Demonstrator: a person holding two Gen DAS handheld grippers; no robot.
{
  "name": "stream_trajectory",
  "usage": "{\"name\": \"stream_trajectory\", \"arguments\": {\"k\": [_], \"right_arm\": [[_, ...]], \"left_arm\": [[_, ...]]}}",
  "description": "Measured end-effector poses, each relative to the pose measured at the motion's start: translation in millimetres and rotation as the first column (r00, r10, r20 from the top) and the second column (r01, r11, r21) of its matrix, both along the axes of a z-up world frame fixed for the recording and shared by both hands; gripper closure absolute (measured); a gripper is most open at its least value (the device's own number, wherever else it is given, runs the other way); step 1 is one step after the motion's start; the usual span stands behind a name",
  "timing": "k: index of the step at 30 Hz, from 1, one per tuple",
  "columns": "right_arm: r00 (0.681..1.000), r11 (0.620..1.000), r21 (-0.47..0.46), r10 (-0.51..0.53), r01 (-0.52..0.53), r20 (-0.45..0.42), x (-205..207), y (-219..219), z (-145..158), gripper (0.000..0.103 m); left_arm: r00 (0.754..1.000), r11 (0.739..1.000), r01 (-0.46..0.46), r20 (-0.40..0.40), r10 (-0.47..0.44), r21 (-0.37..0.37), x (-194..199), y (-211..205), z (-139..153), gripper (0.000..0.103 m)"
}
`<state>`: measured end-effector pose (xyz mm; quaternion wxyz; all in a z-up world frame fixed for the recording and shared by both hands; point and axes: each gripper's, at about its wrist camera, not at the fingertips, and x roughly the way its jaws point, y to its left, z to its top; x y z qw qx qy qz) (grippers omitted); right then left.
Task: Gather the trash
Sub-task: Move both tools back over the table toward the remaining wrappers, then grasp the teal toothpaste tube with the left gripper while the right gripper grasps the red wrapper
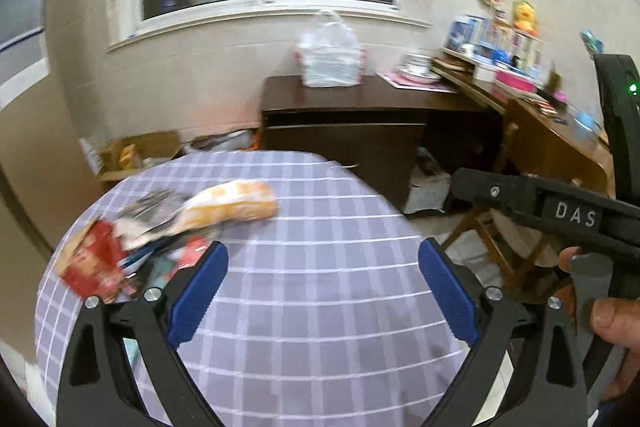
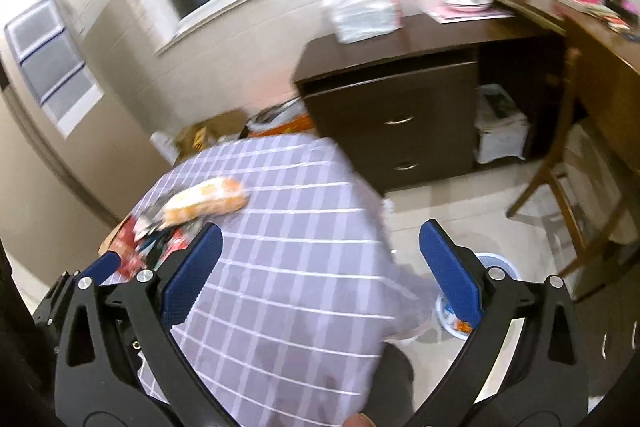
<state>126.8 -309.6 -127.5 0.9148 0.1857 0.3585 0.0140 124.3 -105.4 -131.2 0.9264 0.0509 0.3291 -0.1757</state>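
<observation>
Trash [image 1: 160, 239] heaped, bread bag [image 1: 232, 205] lying crosswise (blurred)

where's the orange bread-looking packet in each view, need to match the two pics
Left wrist view: the orange packet lies left of centre on the checked tablecloth, at the top of the wrapper pile, beyond the left tool's left finger.
Right wrist view: the orange packet lies left of centre, at the cloth's left edge, beyond the right tool's left finger.
Shared landmark: the dark brown cabinet carrying a clear plastic bag.
</observation>
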Motion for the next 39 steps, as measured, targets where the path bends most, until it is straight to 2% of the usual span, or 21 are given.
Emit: {"name": "stream_trajectory", "arguments": {"k": [5, 11, 15, 19, 21, 22, 23, 24, 26, 28, 32, 34, 37, 39], "right_arm": [[0.995, 0.995, -0.009, 0.098, -0.098, -0.026, 22, 57, -10, 0.006], [0.968, 0.973, -0.009, 0.230, -0.232, -0.096, 54, 132, -42, 0.006], [0.950, 0.959, -0.005, 0.282, -0.285, -0.131, 79, 179, -64, 0.006], [0.946, 0.956, -0.013, 0.288, -0.293, -0.148, 94, 208, -80, 0.006], [0.944, 0.953, -0.038, 0.293, -0.301, -0.150, 97, 220, -84, 0.021], [0.943, 0.951, -0.061, 0.292, -0.305, -0.158, 99, 225, -87, 0.043], [0.943, 0.951, -0.073, 0.285, -0.301, -0.171, 100, 225, -90, 0.057], [0.943, 0.953, -0.060, 0.283, -0.297, -0.173, 100, 222, -92, 0.059], [0.947, 0.957, -0.037, 0.279, -0.288, -0.161, 94, 213, -91, 0.076], [0.946, 0.956, -0.036, 0.284, -0.293, -0.153, 87, 204, -87, 0.084], [0.948, 0.956, -0.008, 0.291, -0.295, -0.130, 74, 179, -78, 0.085], [0.948, 0.955, -0.008, 0.295, -0.298, -0.119, 66, 169, -72, 0.085], [0.944, 0.952, -0.015, 0.301, -0.305, -0.132, 65, 162, -71, 0.083], [0.945, 0.953, -0.008, 0.299, -0.303, -0.132, 70, 161, -71, 0.062]], "left_arm": [[0.993, 0.993, -0.118, -0.010, 0.118, 0.031, 3, 64, -14, 0.009], [0.966, 0.968, -0.244, -0.067, 0.248, 0.055, 4, 130, -42, 0.009], [0.951, 0.955, -0.290, -0.098, 0.295, 0.061, 4, 164, -55, 0.009], [0.946, 0.952, -0.294, -0.119, 0.302, 0.079, 5, 180, -70, 0.009], [0.944, 0.952, -0.295, -0.132, 0.303, 0.081, 9, 185, -75, 0.009], [0.944, 0.953, -0.292, -0.137, 0.301, 0.078, 11, 186, -77, 0.009], [0.945, 0.955, -0.287, -0.141, 0.296, 0.077, 15, 185, -78, 0.009], [0.947, 0.958, -0.278, -0.144, 0.286, 0.076, 19, 182, -80, 0.009], [0.950, 0.961, -0.262, -0.150, 0.272, 0.086, 26, 178, -83, 0.009], [0.954, 0.965, -0.239, -0.161, 0.255, 0.109, 35, 173, -89, 0.009], [0.953, 0.967, -0.206, -0.196, 0.233, 0.149, 52, 165, -103, 0.011], [0.950, 0.973, -0.188, -0.229, 0.215, 0.133, 57, 162, -108, 0.022], [0.956, 0.976, -0.170, -0.215, 0.198, 0.139, 60, 155, -108, 0.031], [0.960, 0.978, -0.160, -0.211, 0.186, 0.134, 62, 151, -108, 0.045]]}}
